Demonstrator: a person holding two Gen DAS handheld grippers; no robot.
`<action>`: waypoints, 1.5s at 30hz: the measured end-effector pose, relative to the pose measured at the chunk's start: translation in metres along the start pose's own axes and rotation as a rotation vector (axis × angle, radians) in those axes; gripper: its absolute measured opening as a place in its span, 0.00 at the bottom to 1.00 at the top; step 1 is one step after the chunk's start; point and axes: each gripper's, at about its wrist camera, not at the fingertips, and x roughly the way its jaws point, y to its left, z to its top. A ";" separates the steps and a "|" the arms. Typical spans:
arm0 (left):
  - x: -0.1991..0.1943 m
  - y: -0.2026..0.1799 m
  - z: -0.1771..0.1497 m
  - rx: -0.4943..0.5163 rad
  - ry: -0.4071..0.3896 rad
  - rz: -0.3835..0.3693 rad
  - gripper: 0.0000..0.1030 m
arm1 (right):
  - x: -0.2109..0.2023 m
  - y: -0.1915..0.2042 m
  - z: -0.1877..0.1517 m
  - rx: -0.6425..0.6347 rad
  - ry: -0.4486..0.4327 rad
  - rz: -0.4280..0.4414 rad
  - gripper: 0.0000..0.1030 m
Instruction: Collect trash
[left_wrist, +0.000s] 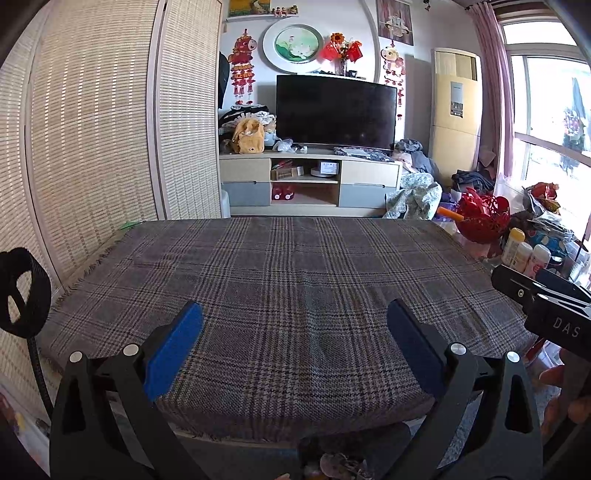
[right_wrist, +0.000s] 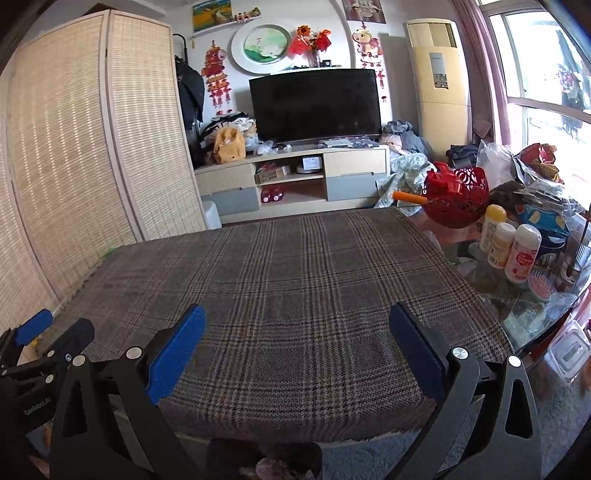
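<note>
Plaid cloth (left_wrist: 288, 280) covers the worktop from the bamboo screen (left_wrist: 92, 122) on the left to the cluttered glass side table (right_wrist: 535, 306) on the right, and no trash shows on it. Left gripper (left_wrist: 295, 350) and right gripper (right_wrist: 295, 350) both hover over its near edge, jaws wide apart and empty. Any trash is probably among the crumpled wrappers (right_wrist: 539, 177) at far right: light, crushable, best pinched at a loose fold.

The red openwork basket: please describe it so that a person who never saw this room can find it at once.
Start at the plaid-covered table, then look past its far right corner to the cluttered glass side table. The red openwork basket stands at the far end, behind three white bottles. It alone is bright red with cut-out walls, and an orange stick juts leftward.
</note>
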 end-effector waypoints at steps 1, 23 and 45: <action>0.000 0.000 0.000 -0.002 0.000 0.001 0.92 | 0.000 0.000 0.000 0.001 0.001 0.001 0.97; 0.000 0.001 0.002 -0.001 -0.001 0.008 0.92 | 0.000 0.002 0.000 0.005 0.008 0.007 0.97; 0.003 0.004 0.003 0.006 0.000 0.012 0.92 | 0.001 0.004 -0.003 0.004 0.014 0.011 0.97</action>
